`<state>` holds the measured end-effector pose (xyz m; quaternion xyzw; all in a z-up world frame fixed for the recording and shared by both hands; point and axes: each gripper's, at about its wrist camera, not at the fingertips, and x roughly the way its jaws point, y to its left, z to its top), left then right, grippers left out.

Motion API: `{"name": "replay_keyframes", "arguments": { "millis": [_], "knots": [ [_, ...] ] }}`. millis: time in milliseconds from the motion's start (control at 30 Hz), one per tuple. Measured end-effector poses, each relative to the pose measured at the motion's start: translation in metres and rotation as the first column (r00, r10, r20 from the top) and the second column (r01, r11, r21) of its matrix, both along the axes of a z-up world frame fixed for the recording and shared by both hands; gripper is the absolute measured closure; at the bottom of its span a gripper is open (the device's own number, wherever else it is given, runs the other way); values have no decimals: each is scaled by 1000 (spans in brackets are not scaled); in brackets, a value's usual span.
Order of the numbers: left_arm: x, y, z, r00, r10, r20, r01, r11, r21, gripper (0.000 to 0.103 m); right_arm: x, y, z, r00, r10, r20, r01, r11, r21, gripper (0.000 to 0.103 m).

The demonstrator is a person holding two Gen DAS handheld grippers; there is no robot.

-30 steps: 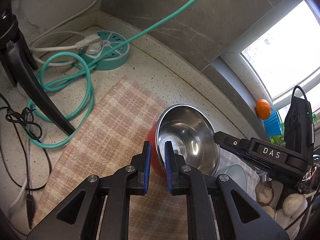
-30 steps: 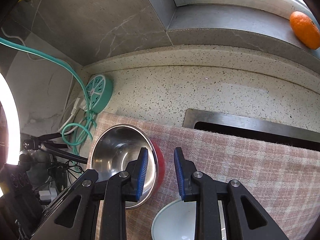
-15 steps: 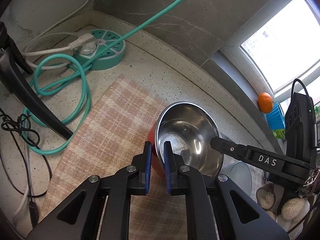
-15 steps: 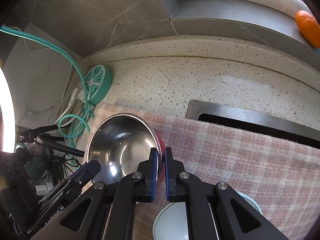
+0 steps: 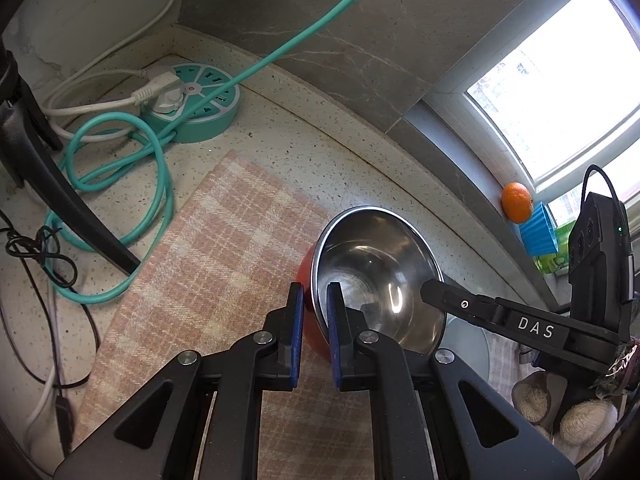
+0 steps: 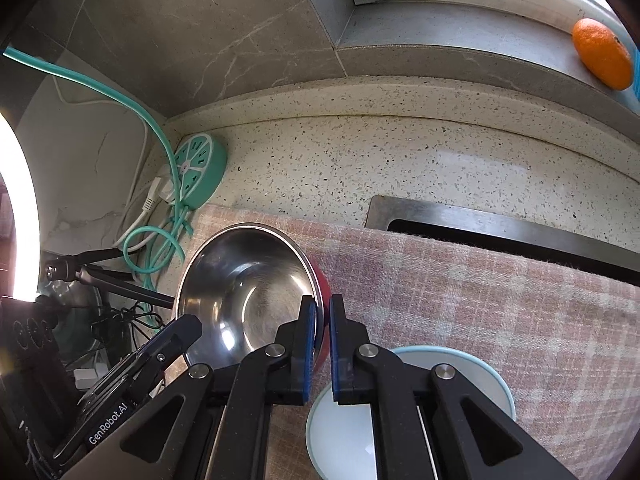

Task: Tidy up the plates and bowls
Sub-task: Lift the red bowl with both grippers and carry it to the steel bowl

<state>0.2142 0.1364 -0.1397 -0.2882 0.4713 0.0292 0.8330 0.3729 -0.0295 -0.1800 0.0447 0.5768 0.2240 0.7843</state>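
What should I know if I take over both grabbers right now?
Left gripper: jaws shut on the rim of the steel bowl.
Right gripper: jaws shut on the opposite rim of the same bowl, which has a red outside.
The bowl sits tilted above the plaid cloth on the counter.
A pale blue plate lies on the cloth by the right gripper.
Done: both grips are on the bowl.
Left: probably set the bowl with the plate. Keep both grips steady; I cannot tell where the stack goes.

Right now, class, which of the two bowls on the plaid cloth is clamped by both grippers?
The steel-lined red bowl: the left gripper and right gripper pinch opposite rims. The pale blue bowl sits untouched.
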Motion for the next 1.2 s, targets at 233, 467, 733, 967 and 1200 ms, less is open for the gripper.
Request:
{"name": "replay_keyframes", "arguments": {
  "millis": [233, 467, 733, 967, 1200],
  "knots": [
    [-7, -6, 13, 999, -19, 27, 19, 1000, 5, 93, -15, -9, 13, 1000, -16, 11, 16, 1000, 6, 97],
    [-15, -10, 27, 998, -36, 60, 34, 999, 26, 93, -28, -16, 31, 999, -30, 38, 29, 999, 29, 97],
    [-30, -6, 47, 994, -35, 102, 33, 999, 23, 93, -43, -15, 49, 998, -29, 61, 27, 999, 43, 97],
    [-40, -13, 66, 988, -57, 143, 53, 998, 32, 93, -57, -24, 66, 996, -43, 78, 38, 997, 63, 97],
    [-47, -28, 82, 980, -100, 174, 97, 995, 24, 93, -75, -45, 88, 992, -70, 106, 63, 996, 69, 97]
  ]
}}
